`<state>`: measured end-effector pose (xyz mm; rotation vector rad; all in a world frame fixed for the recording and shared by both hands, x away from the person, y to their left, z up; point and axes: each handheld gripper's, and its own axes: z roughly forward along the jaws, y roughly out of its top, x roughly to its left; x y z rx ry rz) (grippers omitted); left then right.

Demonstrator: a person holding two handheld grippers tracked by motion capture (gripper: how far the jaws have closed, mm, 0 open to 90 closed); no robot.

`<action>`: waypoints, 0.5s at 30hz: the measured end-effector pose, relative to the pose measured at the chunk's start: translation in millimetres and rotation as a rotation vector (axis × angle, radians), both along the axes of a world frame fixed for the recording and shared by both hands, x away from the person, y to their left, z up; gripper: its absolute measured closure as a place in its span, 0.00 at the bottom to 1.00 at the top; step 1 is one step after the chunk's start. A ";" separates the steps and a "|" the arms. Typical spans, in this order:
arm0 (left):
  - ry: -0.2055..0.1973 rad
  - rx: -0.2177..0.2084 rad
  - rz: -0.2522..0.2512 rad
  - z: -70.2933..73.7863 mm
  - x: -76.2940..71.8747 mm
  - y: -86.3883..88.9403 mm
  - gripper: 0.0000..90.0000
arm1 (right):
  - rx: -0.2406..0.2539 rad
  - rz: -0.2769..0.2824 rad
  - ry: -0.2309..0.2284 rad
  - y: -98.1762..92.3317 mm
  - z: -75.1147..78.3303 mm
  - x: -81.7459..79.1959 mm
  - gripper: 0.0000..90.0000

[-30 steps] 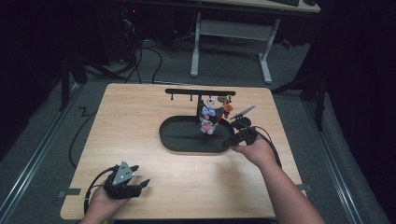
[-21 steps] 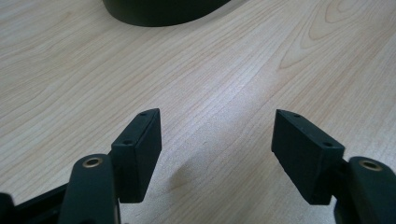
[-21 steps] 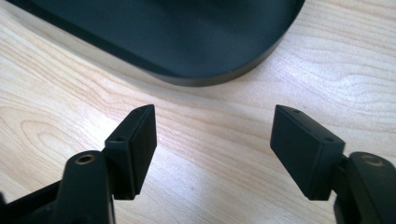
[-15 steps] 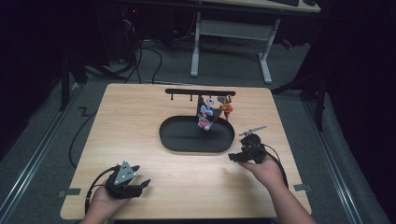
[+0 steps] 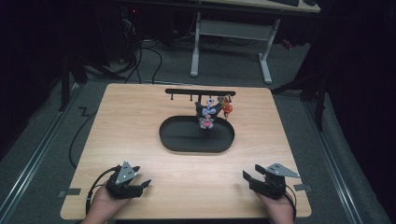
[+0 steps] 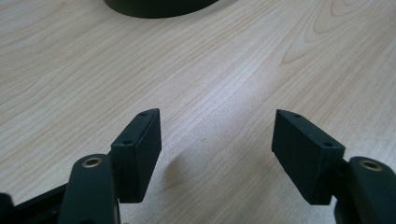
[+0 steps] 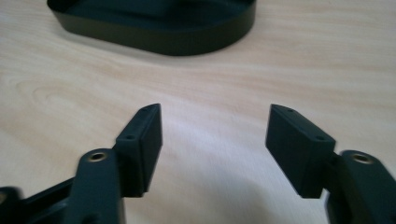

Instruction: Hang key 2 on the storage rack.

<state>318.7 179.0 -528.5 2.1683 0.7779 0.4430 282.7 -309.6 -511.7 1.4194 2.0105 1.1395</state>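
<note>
**Both grippers low at near edge, jaws apart, nothing held**

High view: wooden table [image 5: 140,121] w/ a black oval tray [image 5: 187,140] about mid-table. Just behind the tray, a black rack [image 5: 187,91] w/ small pegs runs across. A small toy figure [image 5: 206,114], dark w/ pink, hangs from the rack over the tray's back rim; beside it to the right hangs a small orange charm [image 5: 227,108]. Too small to tell what the charm is, maybe a keyring. Left gripper [image 5: 142,185] sits at the near-left corner of the table, held in a hand [image 5: 100,207], jaws spread, nothing in them. Right gripper [image 5: 247,177] is at the near-right corner in the other hand [image 5: 275,212], jaws also apart and empty. Both grippers are well apart from tray and toys; cables trail off each one.

Left gripper view: left gripper [image 6: 217,140] jaws stand wide over bare wood, nothing btwn the pads. The tray's [image 6: 159,7] edge shows at top, far off.

Right gripper view: right gripper [image 7: 215,135] jaws spread, only table btwn them. Slight blur. Tray [image 7: 159,37] lies ahead at top, its near wall facing the jaws, not touching.
</note>
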 end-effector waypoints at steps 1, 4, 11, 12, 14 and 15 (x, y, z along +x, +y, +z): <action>-0.003 -0.002 0.002 -0.1 0.4 -0.8 0.37 | 0.025 -0.014 -0.010 -6.2 6.6 -3.5 0.31; -0.001 0.012 -0.002 -0.7 1.4 -4.3 0.37 | 0.028 -0.040 -0.060 -18.5 3.5 -10.3 0.33; -0.007 0.010 -0.010 0.6 0.9 -9.0 0.37 | -0.006 -0.043 -0.057 -16.2 -5.2 -4.3 0.31; -0.007 0.008 -0.013 0.2 1.6 -9.4 0.37 | -0.011 -0.042 -0.060 -15.7 -5.2 -4.9 0.31; -0.005 0.009 -0.021 -0.4 3.1 -10.1 0.37 | -0.010 -0.043 -0.061 -14.4 -4.7 -7.2 0.31; -0.004 0.009 -0.024 -0.7 3.7 -10.5 0.37 | -0.012 -0.041 -0.062 -14.6 -4.6 -7.9 0.31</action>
